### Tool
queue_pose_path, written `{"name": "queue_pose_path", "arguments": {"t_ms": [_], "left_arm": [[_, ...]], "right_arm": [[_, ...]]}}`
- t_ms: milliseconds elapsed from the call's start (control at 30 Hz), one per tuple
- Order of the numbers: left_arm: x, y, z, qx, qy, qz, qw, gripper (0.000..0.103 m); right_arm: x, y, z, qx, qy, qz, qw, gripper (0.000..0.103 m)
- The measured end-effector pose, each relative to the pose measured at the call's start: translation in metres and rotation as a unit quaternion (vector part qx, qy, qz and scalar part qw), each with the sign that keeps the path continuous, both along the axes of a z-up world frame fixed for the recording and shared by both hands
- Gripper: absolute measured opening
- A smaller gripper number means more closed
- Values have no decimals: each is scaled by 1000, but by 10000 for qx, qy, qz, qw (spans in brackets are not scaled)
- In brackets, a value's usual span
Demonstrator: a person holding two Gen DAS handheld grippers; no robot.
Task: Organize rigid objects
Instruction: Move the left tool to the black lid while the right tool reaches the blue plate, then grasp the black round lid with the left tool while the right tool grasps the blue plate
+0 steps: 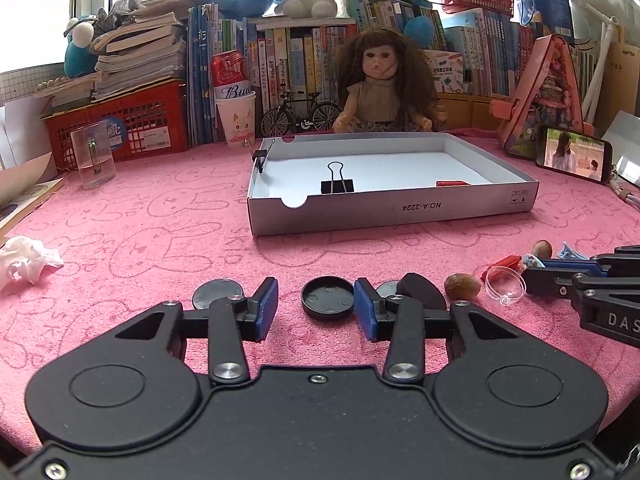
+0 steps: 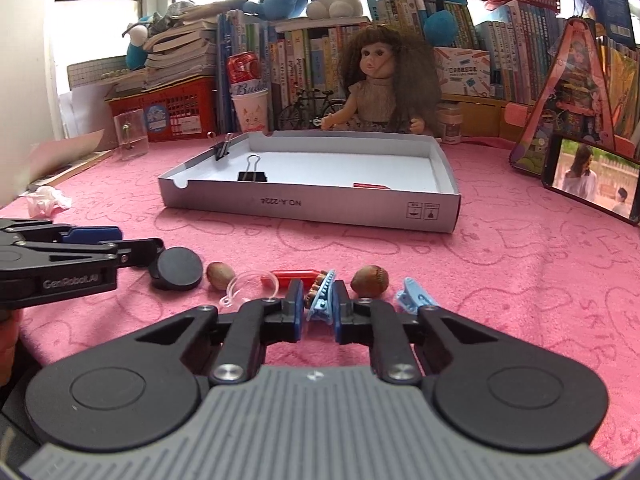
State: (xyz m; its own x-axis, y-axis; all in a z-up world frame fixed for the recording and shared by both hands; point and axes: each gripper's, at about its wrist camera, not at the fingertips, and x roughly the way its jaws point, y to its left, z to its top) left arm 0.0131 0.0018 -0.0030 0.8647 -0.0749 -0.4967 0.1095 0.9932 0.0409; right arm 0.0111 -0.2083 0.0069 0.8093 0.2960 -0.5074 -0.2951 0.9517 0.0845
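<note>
A white shallow box [image 1: 392, 210] [image 2: 312, 208] holds a black binder clip [image 1: 337, 186] [image 2: 252, 176] and a red piece [image 1: 452, 183] [image 2: 370, 186]; another clip [image 1: 260, 156] [image 2: 221, 148] grips its left wall. My left gripper [image 1: 316, 308] is open around a black round lid [image 1: 328, 298], with black discs [image 1: 218, 292] [image 2: 179, 268] on both sides of it. My right gripper [image 2: 316, 312] is partly closed around a light blue hair clip [image 2: 321, 302], touching or nearly so. Beside it lie two nuts [image 2: 370, 281] [image 2: 220, 275], a red tube [image 2: 294, 278], a clear suction cup [image 2: 250, 284] [image 1: 505, 286] and a second blue clip [image 2: 412, 300].
A doll [image 1: 380, 84], model bicycle [image 1: 300, 114], paper cup with a can [image 1: 236, 120], glass jar [image 1: 93, 158], red basket [image 1: 120, 124] and books line the back. A phone [image 1: 574, 158] [image 2: 592, 180] leans at right. Crumpled tissue [image 1: 26, 258] lies at left on the pink cloth.
</note>
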Motion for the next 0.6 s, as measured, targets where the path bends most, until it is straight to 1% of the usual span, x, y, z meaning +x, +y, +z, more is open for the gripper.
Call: {"name": "queue_pose_path", "arguments": {"t_ms": [100,167,233,267,433,467,600], "left_arm": [[0,0,0,3,-10,-4,10000,40],[0,0,0,-3,-9,-2,10000,41],[0,0,-1,0,-12,0,10000,41],[0,0,-1,5,-15,0,10000,42],[1,1,0,-3,-10,5,10000,44],[1,1,0,-7,-9,12,10000,45],[1,2,0,-12,-11,22,10000,46]], "right_arm": [[-7,-3,1,-30,58,240,9997,18],[-10,-9,3,51,118,425,9990,18],[-12,-12,3,41,150,461,9988,19],[-14,-12,3,-9,128,457,9989,25],[-19,-16,4,-199,86,399,9990,32],[-20,-17,4,-228,84,387,9990,38],[-21,-21,4,-325,85,340,9989,43]]}}
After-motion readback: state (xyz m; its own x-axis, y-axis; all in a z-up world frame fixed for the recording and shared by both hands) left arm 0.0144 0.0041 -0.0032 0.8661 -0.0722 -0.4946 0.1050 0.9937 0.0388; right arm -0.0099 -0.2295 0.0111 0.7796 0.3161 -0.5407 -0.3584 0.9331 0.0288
